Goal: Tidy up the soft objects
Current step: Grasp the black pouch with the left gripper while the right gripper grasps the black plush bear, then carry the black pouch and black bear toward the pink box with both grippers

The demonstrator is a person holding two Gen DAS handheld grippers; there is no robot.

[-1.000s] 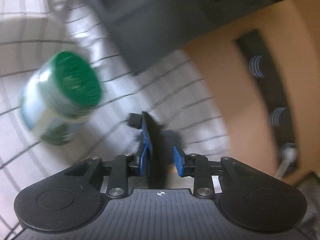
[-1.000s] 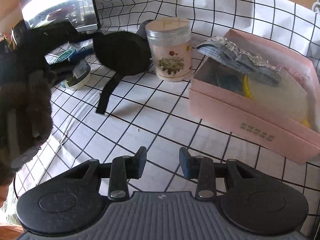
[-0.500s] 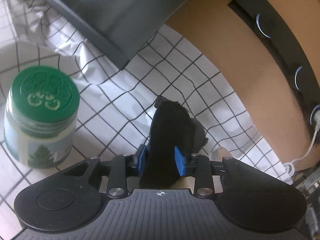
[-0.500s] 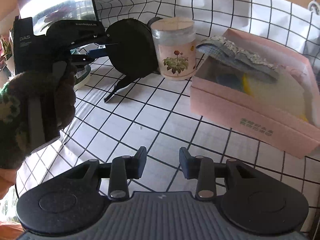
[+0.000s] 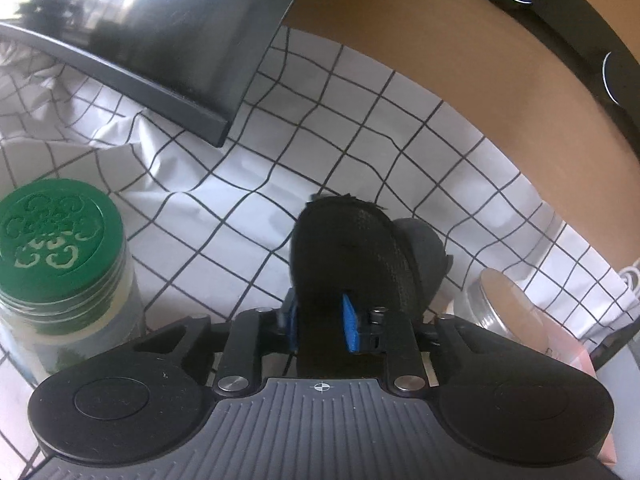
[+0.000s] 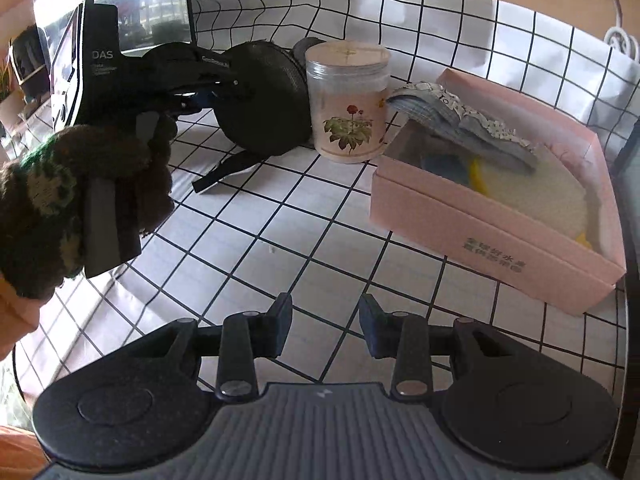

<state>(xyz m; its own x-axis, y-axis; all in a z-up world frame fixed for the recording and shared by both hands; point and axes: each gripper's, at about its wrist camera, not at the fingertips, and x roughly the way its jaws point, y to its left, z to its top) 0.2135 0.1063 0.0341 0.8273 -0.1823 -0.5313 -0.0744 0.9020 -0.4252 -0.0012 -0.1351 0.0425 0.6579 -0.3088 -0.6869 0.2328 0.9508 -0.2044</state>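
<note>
Left wrist view: your left gripper (image 5: 320, 320) had just been closing, and its blue pads (image 5: 349, 328) pinched the black pouch (image 5: 348, 256) between them — the pouch stood on edge, its rounded top rising above the fingers. A grey piece (image 5: 424, 256) showed just behind it. The pouch hung over the checked cloth (image 5: 248, 208). A green-lidded jar (image 5: 56, 264) stood at the cloth's left edge, near the gripper. A dark monitor (image 5: 168, 32) sat along the far left, its lower corner over a rumpled fold. A clear jar with a pale lid (image 5: 504, 304) stood just right of the pouch.

Right wrist view: your right gripper (image 6: 324, 332) was held partly open with nothing between its fingers, over bare cloth (image 6: 304, 240) near the front edge. Across the cloth your gloved left hand (image 6: 80, 196) gripped the other tool, whose jaws clamped the round pouch (image 6: 264, 100) off the surface, a strap (image 6: 224, 172) trailing from it onto the cloth. The pouch was just beside the flowered jar (image 6: 350, 108), toward the far edge. A pink box (image 6: 492, 216) lay by the right edge — grey fabric (image 6: 460, 116) was draped over its far rim.
</note>
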